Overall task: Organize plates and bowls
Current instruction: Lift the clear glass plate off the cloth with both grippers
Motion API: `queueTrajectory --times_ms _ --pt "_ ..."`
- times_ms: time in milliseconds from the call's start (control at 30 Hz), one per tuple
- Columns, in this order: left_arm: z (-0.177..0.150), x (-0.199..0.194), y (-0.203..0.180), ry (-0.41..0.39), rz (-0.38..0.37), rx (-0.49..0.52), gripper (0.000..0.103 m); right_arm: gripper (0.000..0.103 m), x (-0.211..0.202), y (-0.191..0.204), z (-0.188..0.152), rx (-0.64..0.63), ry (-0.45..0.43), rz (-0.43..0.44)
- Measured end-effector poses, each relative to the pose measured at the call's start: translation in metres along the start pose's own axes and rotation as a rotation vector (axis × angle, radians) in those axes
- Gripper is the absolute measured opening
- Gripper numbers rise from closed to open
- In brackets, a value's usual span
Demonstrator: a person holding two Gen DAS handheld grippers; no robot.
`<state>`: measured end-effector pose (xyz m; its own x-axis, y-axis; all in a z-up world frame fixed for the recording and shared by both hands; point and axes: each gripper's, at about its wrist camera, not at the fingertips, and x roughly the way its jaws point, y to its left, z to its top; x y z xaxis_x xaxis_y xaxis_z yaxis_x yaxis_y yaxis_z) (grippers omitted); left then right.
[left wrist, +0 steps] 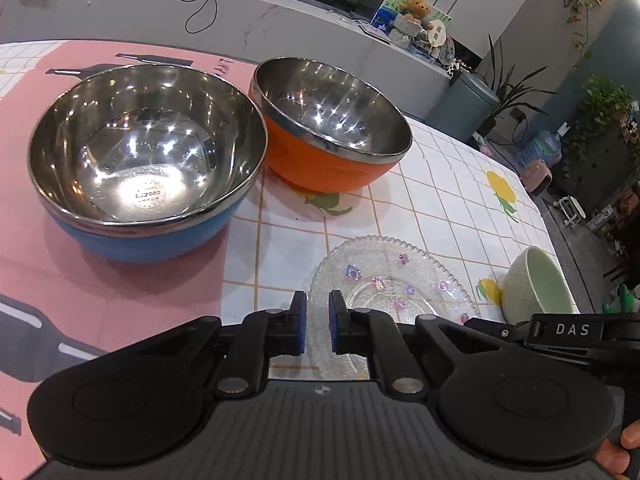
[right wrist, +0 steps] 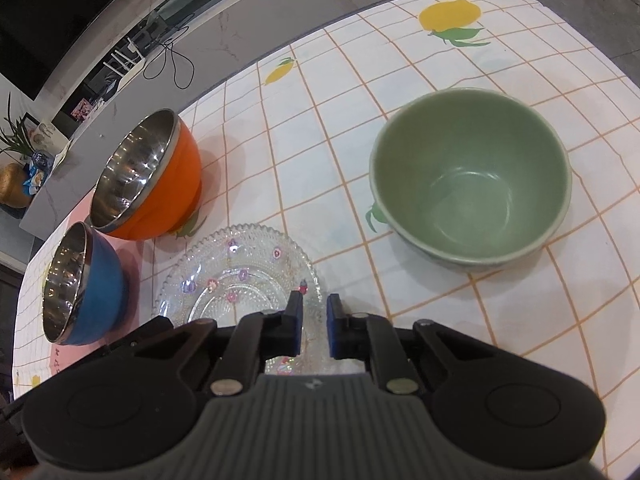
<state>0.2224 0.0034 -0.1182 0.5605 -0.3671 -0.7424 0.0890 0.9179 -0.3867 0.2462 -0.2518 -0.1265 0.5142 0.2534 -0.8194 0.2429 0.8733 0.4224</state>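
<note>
1. Left claw (left wrist: pixel 318 322): jaws drawn nearly together, a narrow gap showing between the blue pads; nothing visibly pinched. It hangs over the near rim of the glass plate (left wrist: pixel 390 280).
2. Right claw (right wrist: pixel 314 326): jaws likewise almost closed; whether the pads nip the plate's edge cannot be told. It sits above the same plate's near edge.
3. Glass plate (right wrist: pixel 240 280): clear, beaded rim, small flower decals; lying flat on the worktop (right wrist: pixel 440 60), on the checked lemon-print cloth.
4. Blue bowl (left wrist: pixel 148 160): steel-lined, upright, on the pink mat (left wrist: pixel 120 288), just beside item 5.
5. Orange bowl (left wrist: pixel 332 124): steel-lined, upright, beyond the plate.
6. Green bowl (right wrist: pixel 472 176): ceramic-looking, empty, upright, standing apart to the plate's right.
7. Step in hand (judged): opening of the sort; nothing is stacked yet, and both claws are gathered at the plate.
8. Next move (judged): either claw must open before it can take a rim; the thin glass edge calls for a low, level approach, the bowls a firm pinch on the wall for nesting.
</note>
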Motion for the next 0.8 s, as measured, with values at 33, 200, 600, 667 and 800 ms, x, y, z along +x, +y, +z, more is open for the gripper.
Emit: queueTrajectory --times_ms 33,200,600,667,800 --pt "0.000 -0.002 0.000 -0.002 -0.001 -0.002 0.010 0.010 -0.001 -0.001 0.000 0.003 0.002 0.002" --pt "-0.005 -0.016 0.002 -0.007 -0.009 -0.024 0.009 0.008 -0.006 -0.002 -0.004 0.010 0.008 0.020" --pt "-0.015 -0.061 0.005 -0.052 -0.018 -0.077 0.009 0.007 -0.029 -0.004 -0.025 0.038 0.005 0.111" --pt "-0.017 -0.068 0.009 -0.050 -0.021 -0.083 0.009 0.007 -0.034 -0.002 -0.032 0.034 0.000 0.127" --pt "-0.025 -0.085 0.016 -0.052 -0.016 -0.085 0.009 0.006 -0.044 0.004 -0.043 0.017 -0.016 0.165"
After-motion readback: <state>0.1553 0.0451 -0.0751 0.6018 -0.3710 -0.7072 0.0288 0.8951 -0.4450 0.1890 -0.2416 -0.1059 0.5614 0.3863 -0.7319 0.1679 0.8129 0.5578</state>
